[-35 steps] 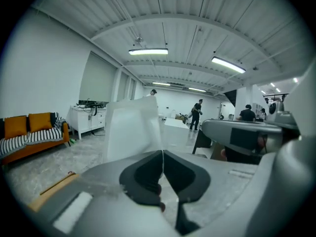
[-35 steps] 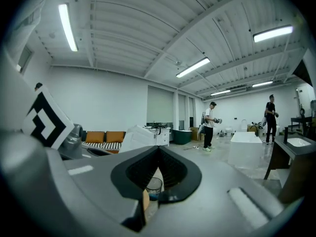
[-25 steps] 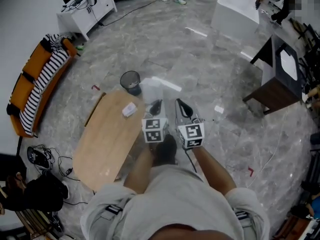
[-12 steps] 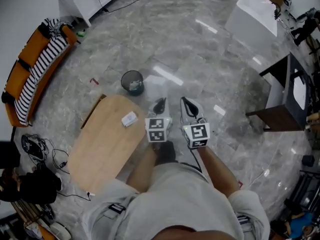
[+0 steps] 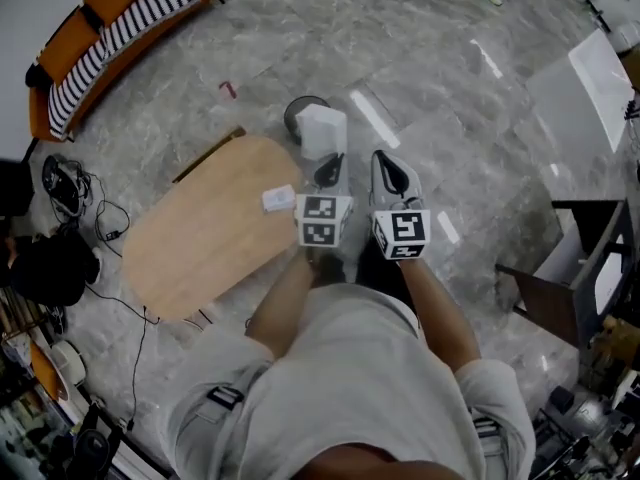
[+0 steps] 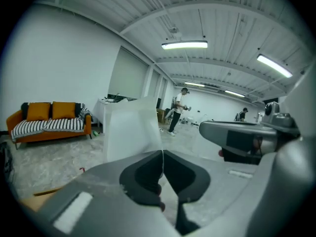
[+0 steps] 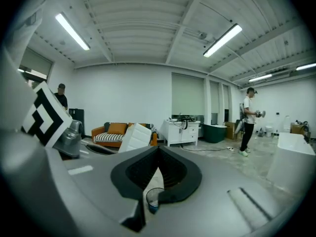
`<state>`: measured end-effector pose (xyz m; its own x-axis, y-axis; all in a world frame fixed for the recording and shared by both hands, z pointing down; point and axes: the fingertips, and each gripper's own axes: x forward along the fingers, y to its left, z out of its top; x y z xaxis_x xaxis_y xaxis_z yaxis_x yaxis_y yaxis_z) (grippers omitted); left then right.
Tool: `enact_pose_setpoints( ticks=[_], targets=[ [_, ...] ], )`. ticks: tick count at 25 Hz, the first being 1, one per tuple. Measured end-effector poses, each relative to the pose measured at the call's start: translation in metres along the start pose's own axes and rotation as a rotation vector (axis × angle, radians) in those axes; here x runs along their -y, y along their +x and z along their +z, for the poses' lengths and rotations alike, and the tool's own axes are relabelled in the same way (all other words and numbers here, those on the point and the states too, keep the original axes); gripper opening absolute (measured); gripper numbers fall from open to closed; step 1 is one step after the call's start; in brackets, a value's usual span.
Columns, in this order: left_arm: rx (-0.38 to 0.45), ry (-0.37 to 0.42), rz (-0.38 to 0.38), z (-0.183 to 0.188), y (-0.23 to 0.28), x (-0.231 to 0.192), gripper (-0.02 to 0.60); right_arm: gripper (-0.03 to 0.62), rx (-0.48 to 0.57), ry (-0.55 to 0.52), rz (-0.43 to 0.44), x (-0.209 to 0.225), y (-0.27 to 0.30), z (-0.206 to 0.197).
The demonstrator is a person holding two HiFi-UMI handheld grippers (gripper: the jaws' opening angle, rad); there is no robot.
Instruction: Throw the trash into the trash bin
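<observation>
A white translucent plastic bag (image 5: 322,131) hangs from my left gripper (image 5: 330,161), whose jaws are shut on its lower edge. In the head view the bag covers part of the dark mesh trash bin (image 5: 298,111) on the floor just past the wooden table (image 5: 200,248). The left gripper view shows the bag (image 6: 131,127) rising from the closed left gripper (image 6: 162,153). My right gripper (image 5: 386,164) hovers beside it on the right, shut and empty. In the right gripper view, a dark round rim, probably the bin (image 7: 150,197), shows below the right gripper (image 7: 158,148).
A small white item (image 5: 278,199) lies on the table near its far end. An orange sofa (image 5: 120,23) with a striped blanket stands at the upper left, cables and bags (image 5: 55,193) at the left, a dark side table (image 5: 560,288) at the right. A person (image 7: 248,120) stands far off.
Both grippers and the bag have moved forward toward the bin. The bag now overlaps the bin in the head view, and the table has slid to the lower left.
</observation>
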<state>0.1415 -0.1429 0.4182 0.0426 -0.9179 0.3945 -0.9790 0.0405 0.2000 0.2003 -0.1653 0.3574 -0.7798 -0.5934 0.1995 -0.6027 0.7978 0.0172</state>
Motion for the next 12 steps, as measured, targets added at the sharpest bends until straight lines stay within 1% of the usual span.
enact_pose_setpoints(
  ticks=[3, 8, 12],
  targets=[
    [-0.009, -0.027, 0.088, -0.001, 0.013, -0.026, 0.021, 0.008, -0.018, -0.005, 0.107, -0.003, 0.04, -0.009],
    [-0.06, -0.079, 0.262, -0.01, 0.054, -0.095, 0.021, 0.008, -0.092, -0.019, 0.304, -0.006, 0.143, -0.038],
    [-0.075, -0.146, 0.37, -0.003, 0.092, -0.142, 0.021, 0.008, -0.121, -0.025, 0.45, -0.013, 0.216, -0.041]
  ],
)
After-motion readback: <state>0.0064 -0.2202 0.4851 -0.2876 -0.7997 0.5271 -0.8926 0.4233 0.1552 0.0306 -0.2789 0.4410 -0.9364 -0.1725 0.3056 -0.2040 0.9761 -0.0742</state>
